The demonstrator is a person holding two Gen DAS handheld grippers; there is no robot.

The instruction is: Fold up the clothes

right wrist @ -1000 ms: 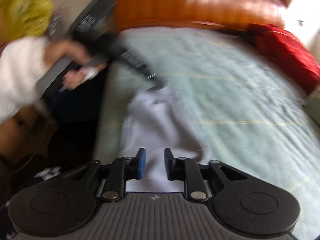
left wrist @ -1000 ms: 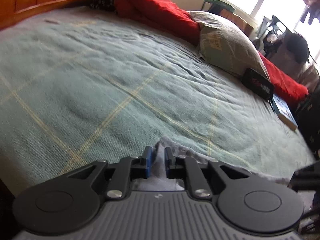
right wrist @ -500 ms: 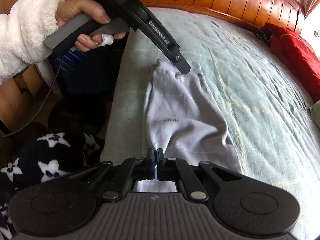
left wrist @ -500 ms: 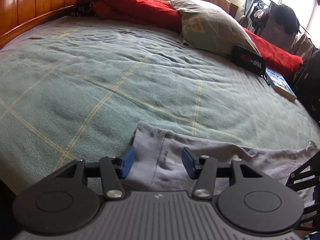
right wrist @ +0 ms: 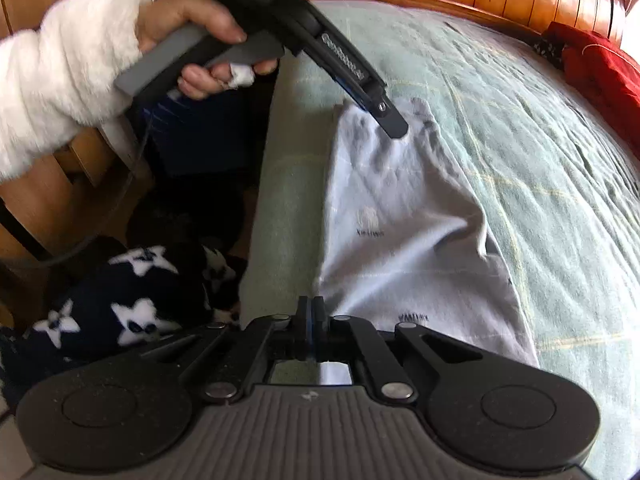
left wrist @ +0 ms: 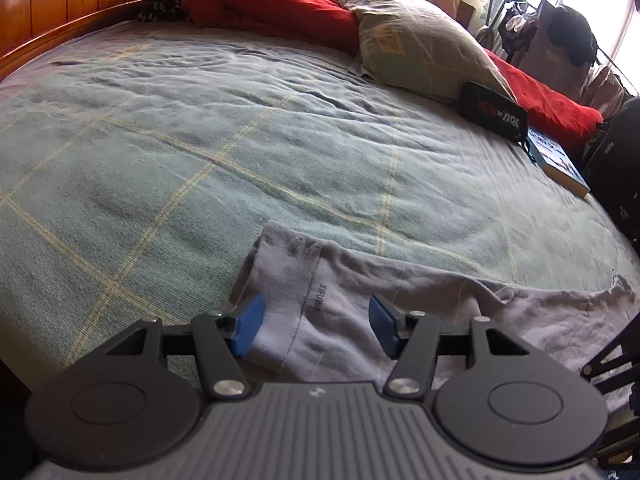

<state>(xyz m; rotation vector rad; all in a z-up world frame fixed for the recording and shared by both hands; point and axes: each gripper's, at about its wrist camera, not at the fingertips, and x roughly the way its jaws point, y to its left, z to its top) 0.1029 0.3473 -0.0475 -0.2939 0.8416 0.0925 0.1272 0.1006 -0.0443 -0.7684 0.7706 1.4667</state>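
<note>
**Pale grey garment spread along the bed's near edge, one end pinched**

The left hand-held gripper (left wrist: 316, 330) hangs low over the near edge of the bed (left wrist: 200, 152), its blue pads (left wrist: 249, 326) standing apart and widening. A hemmed end of the pale grey garment (left wrist: 400, 304) lies between and below them, but neither pad presses on the cloth. From there the garment runs off to the right along the bed's edge, flat with soft creases, small dark lettering showing beside a seam. Beyond it the green blanket with thin yellow lines lies open across the bed. Farther back a red quilt (left wrist: 272, 4) is heaped against the wooden headboard (left wrist: 60, 0), a greyish pillow (left wrist: 416, 44) leans beside it, and a black case (left wrist: 492, 110) and a book (left wrist: 560, 164) lie near the far right edge.

In the right wrist view, a hand (right wrist: 192, 36) in a fluffy white sleeve (right wrist: 60, 76) holds the other tool by its handle, with its tip over the far end of the garment (right wrist: 400, 216). Dark fabric with white stars (right wrist: 120, 304) shows low beside the bed. The right hand-held gripper (right wrist: 313, 320) has its jaws pressed together at the garment's near corner; the cloth's edge reaches the tips and shows again in the gap behind them, so it appears to be pinching that corner.
</note>
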